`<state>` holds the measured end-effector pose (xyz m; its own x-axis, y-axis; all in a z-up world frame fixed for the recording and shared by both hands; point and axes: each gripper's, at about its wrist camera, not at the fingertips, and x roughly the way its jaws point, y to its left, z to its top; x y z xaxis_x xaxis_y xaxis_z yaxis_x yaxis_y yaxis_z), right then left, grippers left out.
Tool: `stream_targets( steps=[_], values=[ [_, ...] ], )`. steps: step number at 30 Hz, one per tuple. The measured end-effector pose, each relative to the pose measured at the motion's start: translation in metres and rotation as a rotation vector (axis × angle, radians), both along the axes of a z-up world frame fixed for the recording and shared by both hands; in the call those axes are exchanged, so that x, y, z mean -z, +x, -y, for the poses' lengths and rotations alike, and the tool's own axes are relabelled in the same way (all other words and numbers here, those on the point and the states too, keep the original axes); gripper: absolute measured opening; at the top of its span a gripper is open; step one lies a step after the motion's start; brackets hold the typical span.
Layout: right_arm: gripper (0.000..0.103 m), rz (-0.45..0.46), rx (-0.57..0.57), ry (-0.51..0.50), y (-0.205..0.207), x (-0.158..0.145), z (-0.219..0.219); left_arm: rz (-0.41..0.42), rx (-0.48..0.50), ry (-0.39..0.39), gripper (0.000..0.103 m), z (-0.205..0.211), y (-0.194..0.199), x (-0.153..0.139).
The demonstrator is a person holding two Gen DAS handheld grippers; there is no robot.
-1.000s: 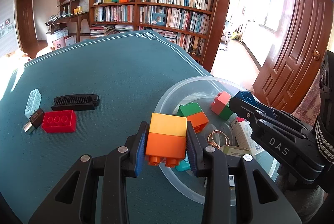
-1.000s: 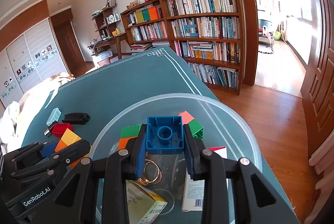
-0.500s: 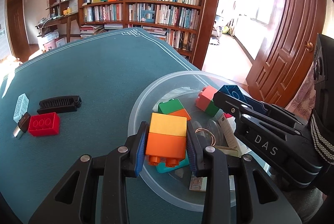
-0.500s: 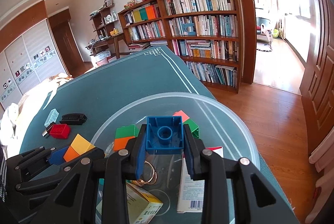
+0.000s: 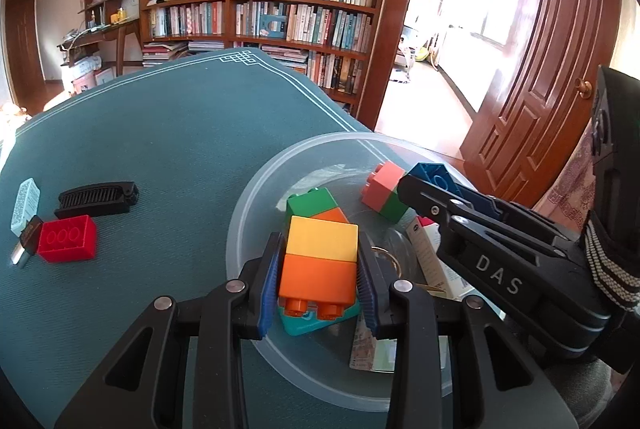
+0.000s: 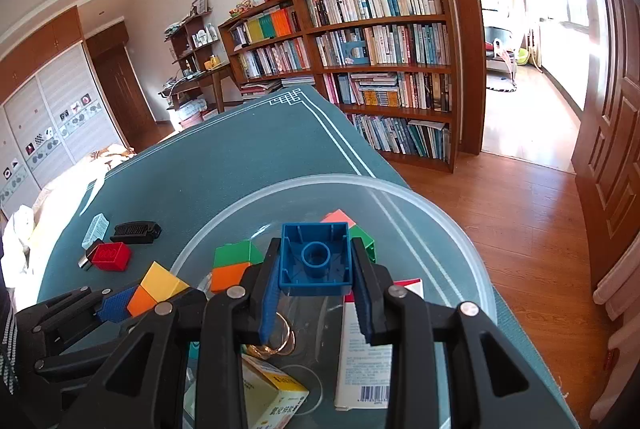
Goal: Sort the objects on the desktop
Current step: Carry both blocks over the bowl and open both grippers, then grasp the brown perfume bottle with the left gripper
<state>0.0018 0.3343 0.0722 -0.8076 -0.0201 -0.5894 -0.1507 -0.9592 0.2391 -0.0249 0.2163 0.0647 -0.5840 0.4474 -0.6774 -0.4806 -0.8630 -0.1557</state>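
My left gripper is shut on a yellow-and-orange brick stack, held over the near left part of the clear plastic bowl. My right gripper is shut on a blue brick, held over the same bowl. In the bowl lie a green-and-orange stack, a pink-and-green stack, a teal piece, gold rings and small boxes. The left gripper with its stack also shows in the right wrist view.
On the green table cloth to the left lie a red brick, a black comb-like clip, a pale packet and a small dark USB-like piece. The table edge runs right of the bowl.
My left gripper has moved right with its stack, from beside the bowl rim to over the bowl. My right gripper has stayed over the bowl with the blue brick.
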Motion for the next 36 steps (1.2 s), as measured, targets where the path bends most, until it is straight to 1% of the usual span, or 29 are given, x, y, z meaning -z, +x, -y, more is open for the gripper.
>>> stream_targets(
  steps=[2,4,6,9,11,14,19,25,33,34,36],
  values=[
    [0.036,0.014,0.007,-0.008,-0.002,0.003,-0.002,0.019,0.014,0.030,0.041,0.000,0.000,0.001],
    [0.036,0.019,0.021,-0.015,-0.002,0.004,-0.005,0.015,0.004,0.038,0.053,0.002,0.001,0.000],
    [0.036,0.020,0.026,-0.016,-0.002,0.003,-0.006,0.016,0.000,0.053,0.056,0.005,0.001,-0.001],
    [0.042,0.014,0.025,-0.017,-0.002,0.002,-0.005,0.014,-0.016,0.058,0.057,0.008,0.000,-0.003],
    [0.049,0.009,0.020,-0.017,-0.002,0.001,-0.004,0.017,-0.028,0.059,0.057,0.011,0.000,-0.003],
    [0.054,0.002,0.018,-0.011,-0.001,0.000,-0.001,0.022,-0.050,0.068,0.057,0.019,-0.001,-0.003],
    [0.055,0.000,0.018,-0.006,-0.001,-0.002,0.001,0.035,-0.086,0.070,0.057,0.028,-0.005,-0.003],
    [0.055,-0.003,0.000,0.001,-0.001,-0.003,0.007,0.027,-0.094,0.065,0.057,0.031,-0.003,-0.004],
    [0.055,0.001,-0.048,0.003,0.001,-0.004,0.021,0.033,-0.150,0.056,0.057,0.048,-0.009,-0.002],
    [0.055,0.001,-0.055,0.003,0.001,-0.004,0.023,0.032,-0.159,0.057,0.057,0.050,-0.010,-0.002],
    [0.059,0.000,-0.068,0.005,0.002,-0.005,0.028,0.030,-0.173,0.060,0.057,0.056,-0.012,-0.002]
  ],
)
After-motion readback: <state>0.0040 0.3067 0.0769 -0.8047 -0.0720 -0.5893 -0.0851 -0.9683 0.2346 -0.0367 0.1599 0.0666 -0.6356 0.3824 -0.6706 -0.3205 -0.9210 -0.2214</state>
